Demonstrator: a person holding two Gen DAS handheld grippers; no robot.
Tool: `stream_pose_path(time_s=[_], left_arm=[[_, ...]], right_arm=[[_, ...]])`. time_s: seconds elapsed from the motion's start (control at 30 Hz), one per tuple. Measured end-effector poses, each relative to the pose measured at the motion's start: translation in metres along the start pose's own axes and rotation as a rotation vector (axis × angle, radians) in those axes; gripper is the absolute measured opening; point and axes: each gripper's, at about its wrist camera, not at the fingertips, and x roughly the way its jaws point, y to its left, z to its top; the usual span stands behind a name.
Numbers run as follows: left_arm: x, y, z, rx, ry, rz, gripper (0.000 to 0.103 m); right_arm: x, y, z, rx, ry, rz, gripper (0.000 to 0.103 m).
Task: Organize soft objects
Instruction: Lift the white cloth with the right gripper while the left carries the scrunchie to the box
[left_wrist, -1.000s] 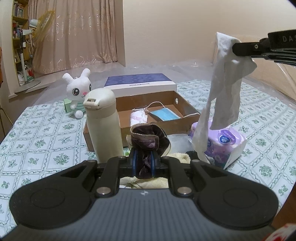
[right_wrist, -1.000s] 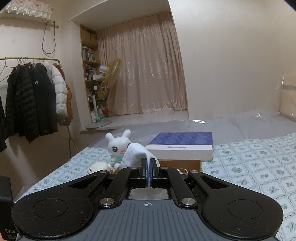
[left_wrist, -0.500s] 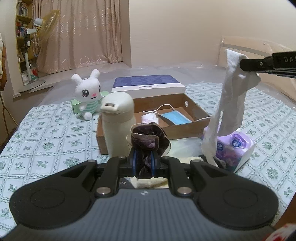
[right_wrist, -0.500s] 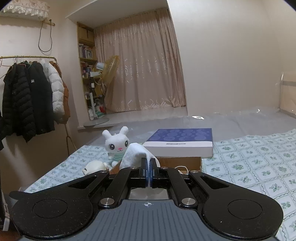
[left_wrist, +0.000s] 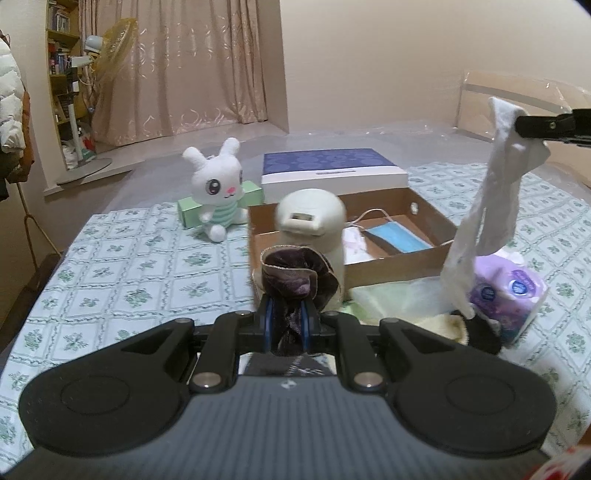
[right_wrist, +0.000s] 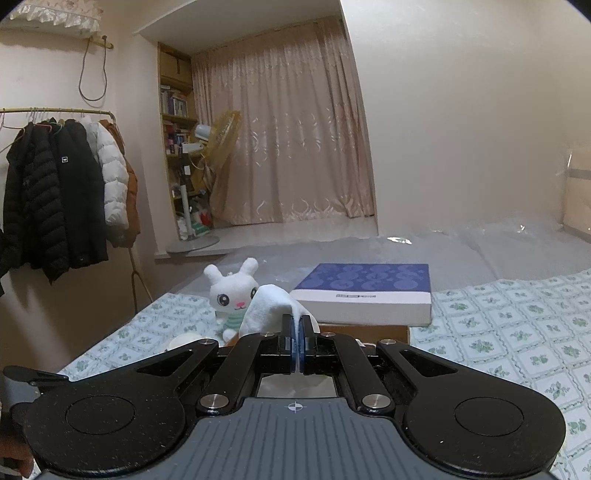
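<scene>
My left gripper (left_wrist: 285, 314) is shut on a dark purple velvet scrunchie (left_wrist: 295, 277), held above the bed in front of a cream bottle (left_wrist: 314, 229). Over at the right, the right gripper (left_wrist: 524, 125) is shut on a white cloth (left_wrist: 487, 206) that hangs down over a purple tissue pack (left_wrist: 509, 291). In the right wrist view the right gripper (right_wrist: 297, 332) pinches the white cloth (right_wrist: 266, 310) at its top. An open cardboard box (left_wrist: 417, 258) behind the bottle holds a blue face mask (left_wrist: 395, 236) and a small pink-white item.
A white plush rabbit (left_wrist: 218, 184) sits on a green box (left_wrist: 192, 212) at the back left. A blue-topped flat box (left_wrist: 332, 171) lies behind the cardboard box. Pale yellow cloth (left_wrist: 399, 299) and a dark item (left_wrist: 484, 332) lie near the tissue pack. Coats (right_wrist: 55, 195) hang at left.
The left gripper has drawn back and slightly up with the scrunchie, so the bottle and box look farther. The right gripper with the hanging cloth has shifted right in the left wrist view.
</scene>
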Motion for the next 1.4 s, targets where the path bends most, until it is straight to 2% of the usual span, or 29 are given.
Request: stream_pose_path(time_s=[0.37, 0.83, 1.03, 1.4], left_arm=[[0.014, 0.025, 0.012, -0.006, 0.006, 0.016, 0.013], [0.054, 0.058, 0.044, 0.033, 0.027, -0.02, 0.013], [0.087, 0.066, 0.06, 0.066, 0.035, -0.062, 0.013], [0.147, 0.078, 0.081, 0.086, 0.061, -0.187, 0.014]], right_arm=[[0.02, 0.007, 0.008, -0.018, -0.011, 0.004, 0.002], [0.052, 0.008, 0.027, -0.036, -0.024, 0.006, 0.002], [0.074, 0.008, 0.042, -0.048, -0.04, 0.006, 0.002], [0.124, -0.003, 0.056, -0.042, -0.038, 0.006, 0.002]])
